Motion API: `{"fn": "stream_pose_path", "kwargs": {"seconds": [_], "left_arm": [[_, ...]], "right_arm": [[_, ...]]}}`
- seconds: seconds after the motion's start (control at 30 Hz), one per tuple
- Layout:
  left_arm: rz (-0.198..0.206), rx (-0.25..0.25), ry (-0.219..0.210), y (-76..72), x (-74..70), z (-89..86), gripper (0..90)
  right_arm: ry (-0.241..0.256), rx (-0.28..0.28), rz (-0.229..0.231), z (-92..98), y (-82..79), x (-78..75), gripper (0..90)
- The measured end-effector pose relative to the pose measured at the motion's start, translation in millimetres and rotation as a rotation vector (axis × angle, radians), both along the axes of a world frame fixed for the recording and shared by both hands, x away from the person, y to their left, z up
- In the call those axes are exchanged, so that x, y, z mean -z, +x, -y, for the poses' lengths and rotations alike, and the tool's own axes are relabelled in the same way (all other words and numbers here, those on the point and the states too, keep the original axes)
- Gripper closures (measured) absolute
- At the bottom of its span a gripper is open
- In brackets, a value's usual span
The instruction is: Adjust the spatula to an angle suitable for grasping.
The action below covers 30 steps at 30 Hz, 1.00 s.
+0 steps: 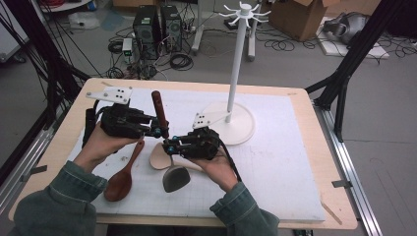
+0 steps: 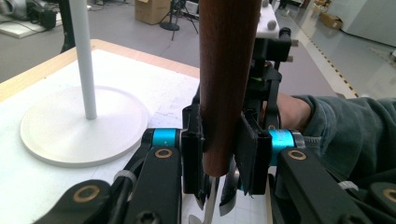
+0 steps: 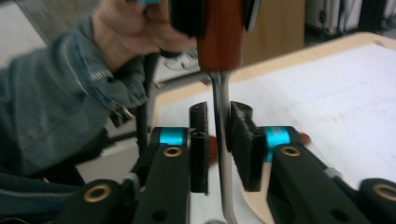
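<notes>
A utensil with a dark wooden handle [image 1: 158, 110], a thin metal shaft [image 3: 222, 140] and a grey head [image 1: 176, 178] stands nearly upright over the white mat. My left gripper [image 1: 160, 130] is shut on the lower end of the handle [image 2: 226, 79], pads pressed against both sides. Just below it, my right gripper [image 1: 168, 147] brackets the shaft. In the right gripper view its pads [image 3: 243, 144] stand narrowly on either side of the shaft, with a small gap on the left side. The grey head rests low by the mat.
A dark wooden spoon [image 1: 120, 179] lies at the front left of the mat [image 1: 285, 167]. A pale wooden spatula [image 1: 157, 158] lies under the right gripper. A white hanging stand [image 1: 239, 59] with a round base [image 2: 84, 126] rises behind and to the right.
</notes>
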<state>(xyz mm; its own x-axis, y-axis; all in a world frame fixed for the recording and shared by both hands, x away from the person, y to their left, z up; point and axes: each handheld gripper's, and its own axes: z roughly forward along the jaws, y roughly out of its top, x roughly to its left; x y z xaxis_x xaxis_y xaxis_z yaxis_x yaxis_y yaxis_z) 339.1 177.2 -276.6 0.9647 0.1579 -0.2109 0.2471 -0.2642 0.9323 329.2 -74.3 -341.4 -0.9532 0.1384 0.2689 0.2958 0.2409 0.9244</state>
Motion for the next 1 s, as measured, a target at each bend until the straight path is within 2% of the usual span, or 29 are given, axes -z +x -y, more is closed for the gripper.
{"fn": "stream_pose_path", "kwargs": {"seconds": [0.17,0.27,0.37,0.47,0.63,0.9,1.0], "left_arm": [[0.011,0.004,0.001,-0.3,-0.1,1.0,73.2],[0.024,-0.012,0.014,-1.1,-0.4,0.7,71.7],[0.035,-0.03,0.027,-1.7,-0.4,-2.0,66.6],[0.039,-0.047,0.022,-4.6,0.1,-6.3,63.0],[0.055,-0.083,0.052,-7.3,5.3,-14.8,58.3],[0.063,-0.137,0.074,-13.2,17.9,-26.0,54.1],[0.078,-0.157,0.085,-15.8,21.8,-30.3,51.8]], "right_arm": [[-0.008,0.007,0.026,0.3,-1.6,-1.8,82.7],[-0.021,0.029,0.048,-0.6,-4.3,-3.2,83.6],[-0.026,0.054,0.037,1.2,-4.5,-4.3,84.1],[-0.026,0.088,0.05,7.1,-4.9,-7.2,84.2],[-0.022,0.145,0.05,19.9,-4.5,-11.9,84.2],[-0.04,0.202,0.053,36.8,-3.0,-18.4,84.2],[-0.046,0.225,0.054,43.1,-1.3,-21.2,84.2]]}}
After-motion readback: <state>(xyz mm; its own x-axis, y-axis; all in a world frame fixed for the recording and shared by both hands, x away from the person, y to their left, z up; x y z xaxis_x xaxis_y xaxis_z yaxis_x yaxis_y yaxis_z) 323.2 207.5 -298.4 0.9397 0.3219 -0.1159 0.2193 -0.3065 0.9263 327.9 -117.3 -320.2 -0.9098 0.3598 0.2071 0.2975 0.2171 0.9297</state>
